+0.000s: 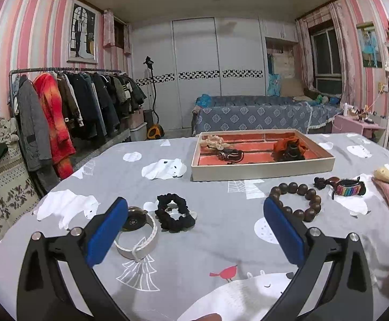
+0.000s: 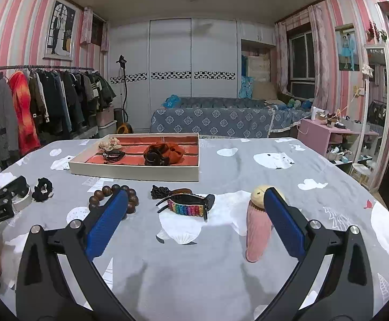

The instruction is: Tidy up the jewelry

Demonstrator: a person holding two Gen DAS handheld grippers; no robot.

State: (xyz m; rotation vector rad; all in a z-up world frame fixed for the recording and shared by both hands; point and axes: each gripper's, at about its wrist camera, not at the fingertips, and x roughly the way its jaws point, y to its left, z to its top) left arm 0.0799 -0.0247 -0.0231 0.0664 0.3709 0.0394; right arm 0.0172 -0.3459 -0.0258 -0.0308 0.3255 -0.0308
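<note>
The left tool's (image 1: 194,219) finger (image 1: 108,230) hides part of the white-strapped watch (image 1: 138,238); the right tool's (image 2: 194,216) fingers cover part of the bead bracelet (image 2: 114,195) and pink ornament (image 2: 257,230). Both tools gape wide, holding nothing. The tray (image 2: 130,172) on the bed holds 2 scrunchies and dark bracelets.

— What's in the tray (image 1: 261,169)?
— Cream walls, orange lining. A beige scrunchie (image 1: 215,141) and dark bracelet (image 1: 230,156) lie left, a rust scrunchie (image 1: 290,147) right.
— And loose on the sheet?
— A white watch (image 1: 138,236), beside it a black scrunchie (image 1: 174,212), wooden beads (image 1: 297,198), a rainbow clip (image 2: 187,205), a pink clip (image 2: 258,230).
</note>
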